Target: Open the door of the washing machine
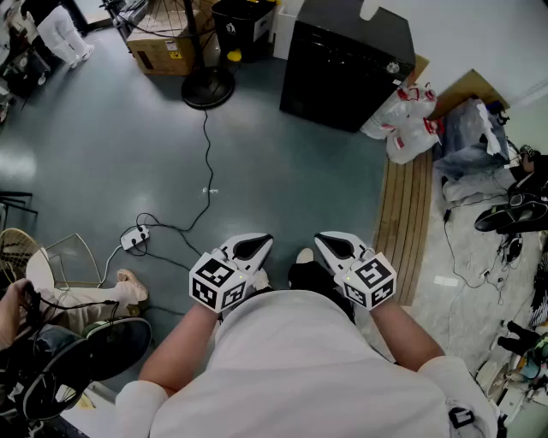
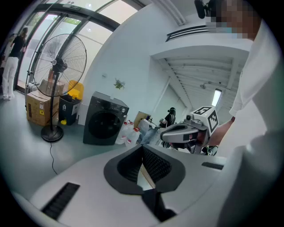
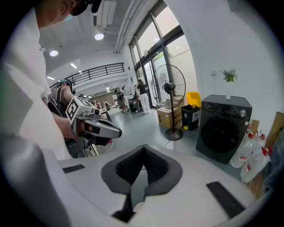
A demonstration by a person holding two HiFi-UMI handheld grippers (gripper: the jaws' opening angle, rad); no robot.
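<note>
The washing machine (image 1: 347, 64) is a black front-loader standing far ahead across the grey floor, with its round door closed. It also shows in the left gripper view (image 2: 105, 119) and the right gripper view (image 3: 223, 126). I hold both grippers close to my body, well short of the machine. My left gripper (image 1: 257, 246) (image 2: 142, 147) is shut with nothing between its pads. My right gripper (image 1: 330, 245) (image 3: 143, 147) has its pads together as well, and holds nothing. Each gripper shows in the other's view, the right gripper (image 2: 186, 131) and the left gripper (image 3: 95, 126).
A standing fan's round base (image 1: 207, 85) is left of the machine, and its cable (image 1: 205, 171) runs to a power strip (image 1: 134, 237). A cardboard box (image 1: 158, 47) and a black bin (image 1: 244, 26) stand behind. White bags (image 1: 407, 120) and wooden planks (image 1: 407, 222) lie to the right.
</note>
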